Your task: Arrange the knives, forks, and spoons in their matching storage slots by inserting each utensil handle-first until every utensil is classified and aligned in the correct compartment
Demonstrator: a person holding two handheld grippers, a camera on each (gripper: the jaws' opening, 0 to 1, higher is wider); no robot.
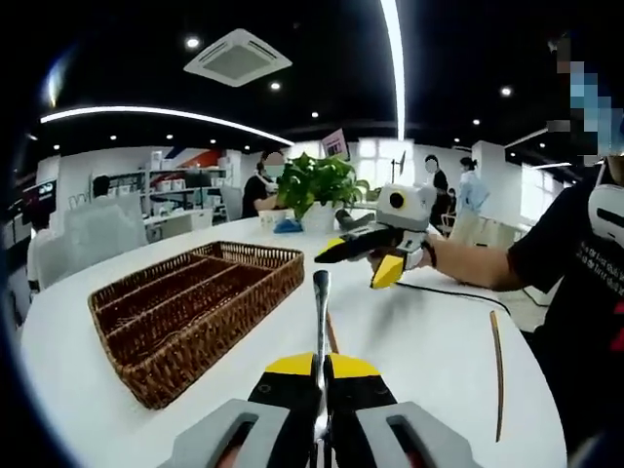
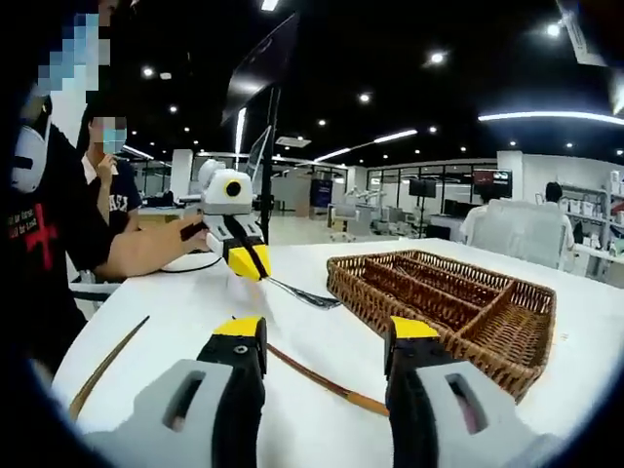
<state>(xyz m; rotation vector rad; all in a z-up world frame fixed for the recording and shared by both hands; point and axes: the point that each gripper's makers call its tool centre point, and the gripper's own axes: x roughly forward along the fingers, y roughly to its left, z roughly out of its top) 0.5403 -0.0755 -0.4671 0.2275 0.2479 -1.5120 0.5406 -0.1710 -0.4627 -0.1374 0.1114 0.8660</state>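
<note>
A brown wicker tray with long compartments lies on the white table, and its slots look bare. My left gripper is shut on a metal utensil, whose free end points toward the tray; I cannot tell which kind it is. My right gripper hovers open above the table beside the tray, holding nothing. Thin brown utensils lie on the table; one passes under the right gripper, another lies near the person's side.
A potted plant stands at the far table edge behind the tray. A black cable runs across the table toward the person's arm. People sit and stand in the background. The round table's rim curves close by the tray.
</note>
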